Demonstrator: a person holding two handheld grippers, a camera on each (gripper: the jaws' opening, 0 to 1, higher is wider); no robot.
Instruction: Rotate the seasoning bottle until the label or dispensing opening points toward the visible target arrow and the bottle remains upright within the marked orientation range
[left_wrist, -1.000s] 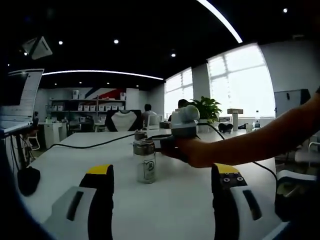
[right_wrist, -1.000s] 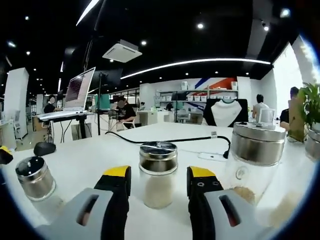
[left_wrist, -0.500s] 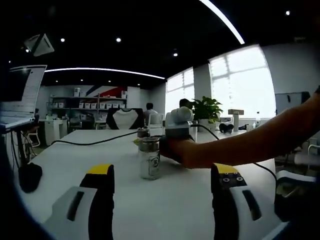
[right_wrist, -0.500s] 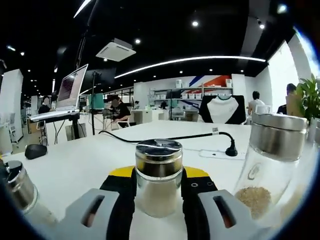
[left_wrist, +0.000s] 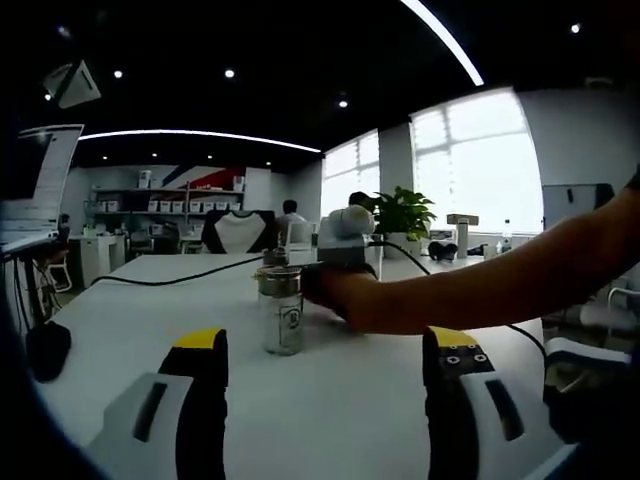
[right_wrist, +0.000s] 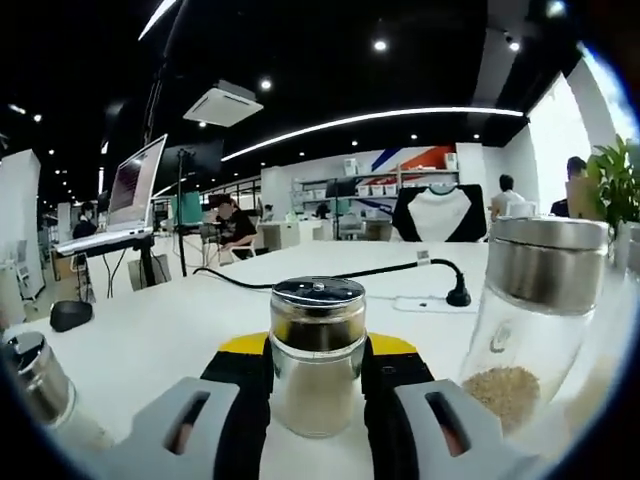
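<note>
Left gripper view: left gripper (left_wrist: 325, 375) held low over the white table (left_wrist: 330, 420), jaws wide apart with nothing between. Farther out, seasoning bottle (left_wrist: 281, 308) standing upright on the table, shiny cap on top, small label facing this way. Right beside it, a hand (left_wrist: 335, 292) with the right gripper (left_wrist: 296, 292) coming in from the right, pinching the bottle. Black cable (left_wrist: 190, 275) running across the table behind. No arrow or marks to be seen on the table here.

Right gripper view: right gripper (right_wrist: 318, 385) squeezed tight on the seasoning bottle (right_wrist: 317, 355), one yellow-tipped jaw on each side of the glass. Bottle straight up, pale powder inside, cap flat and level. Big jar with brown crumbs (right_wrist: 530, 315) just to the right, very close. Small shaker (right_wrist: 40, 385) lying off to the left edge. Laptop (right_wrist: 125, 200) far back.

To do this step well: turn slowly, with the grip low and firm so the glass does not slip. Keep the cap level all the way round. Mind the big jar, easy to bump. Stop once the label faces the arrow, then let go gently.
</note>
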